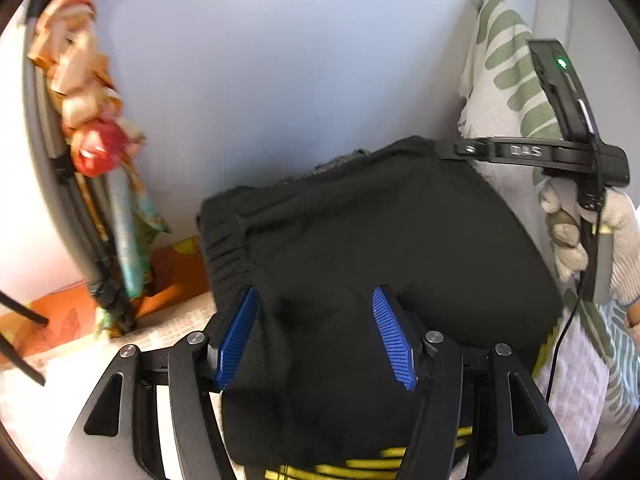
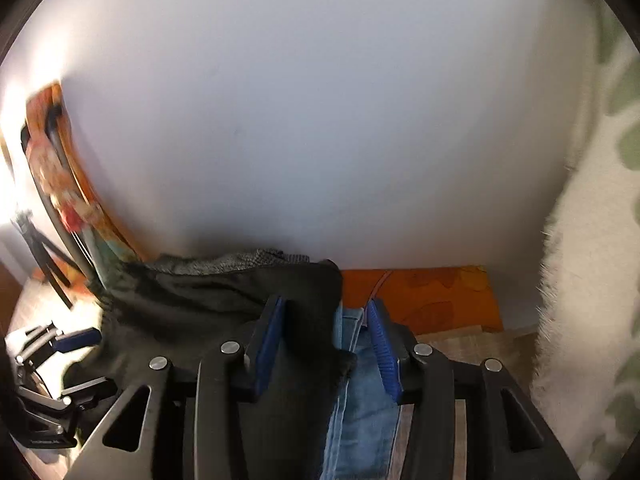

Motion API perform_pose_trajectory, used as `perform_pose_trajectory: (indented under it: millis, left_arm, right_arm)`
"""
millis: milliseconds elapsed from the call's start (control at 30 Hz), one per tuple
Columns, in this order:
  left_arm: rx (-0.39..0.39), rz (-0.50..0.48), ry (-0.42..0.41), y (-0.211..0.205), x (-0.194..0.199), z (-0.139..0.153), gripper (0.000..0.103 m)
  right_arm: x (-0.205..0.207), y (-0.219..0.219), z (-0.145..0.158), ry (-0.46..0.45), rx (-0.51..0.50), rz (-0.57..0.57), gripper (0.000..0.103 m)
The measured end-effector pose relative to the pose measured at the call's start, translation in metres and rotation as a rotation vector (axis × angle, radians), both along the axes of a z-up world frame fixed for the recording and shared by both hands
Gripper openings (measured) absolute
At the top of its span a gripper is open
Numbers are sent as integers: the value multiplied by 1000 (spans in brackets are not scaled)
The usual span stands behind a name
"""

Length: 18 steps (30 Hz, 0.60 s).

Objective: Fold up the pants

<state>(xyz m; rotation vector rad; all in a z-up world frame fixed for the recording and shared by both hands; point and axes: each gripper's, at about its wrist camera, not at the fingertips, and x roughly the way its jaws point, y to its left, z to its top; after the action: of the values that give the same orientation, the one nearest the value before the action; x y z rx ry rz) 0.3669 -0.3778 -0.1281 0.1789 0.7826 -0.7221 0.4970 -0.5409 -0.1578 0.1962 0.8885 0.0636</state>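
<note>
The black pants (image 1: 360, 248) lie folded in a thick bundle, elastic waistband at the left, yellow stripes at the bottom edge. My left gripper (image 1: 316, 332) is open, its blue pads either side of the bundle's near part. In the right wrist view the black pants (image 2: 208, 300) lie on blue jeans (image 2: 364, 396). My right gripper (image 2: 326, 340) is open, with the pants' right edge and the jeans between its pads. The left gripper also shows at the left edge of that view (image 2: 60, 356). The right gripper's body (image 1: 560, 152) shows at the right of the left wrist view.
A white wall (image 2: 320, 120) is close behind. A grey knit cloth (image 2: 240, 260) lies behind the pants. An orange patterned panel (image 2: 420, 296) stands at the wall's foot. A white and green patterned cloth (image 1: 508, 92) hangs at the right. A tripod with colourful fabric (image 1: 92, 152) stands at the left.
</note>
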Motion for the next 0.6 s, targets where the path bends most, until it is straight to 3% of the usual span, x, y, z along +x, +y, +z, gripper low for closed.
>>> perform_pose_trajectory:
  millis: [67, 167, 333, 433, 600]
  left_arm:
    - [-19, 13, -2, 11, -7, 12, 65]
    - [-39, 29, -21, 27, -18, 33, 72]
    - [-60, 56, -57, 49, -51, 61, 78]
    - [-49, 62, -99, 61, -79, 73, 80]
    - [-55, 77, -133, 72, -121, 85, 81]
  right_arm:
    - [-17, -3, 12, -17, 46, -17, 56]
    - [-49, 4, 32, -52, 35, -30, 70]
    - [-109, 22, 63, -110, 72, -30, 75]
    - [-147, 37, 77, -135, 38, -36, 81]
    - [-198, 55, 85, -159, 27, -25, 85]
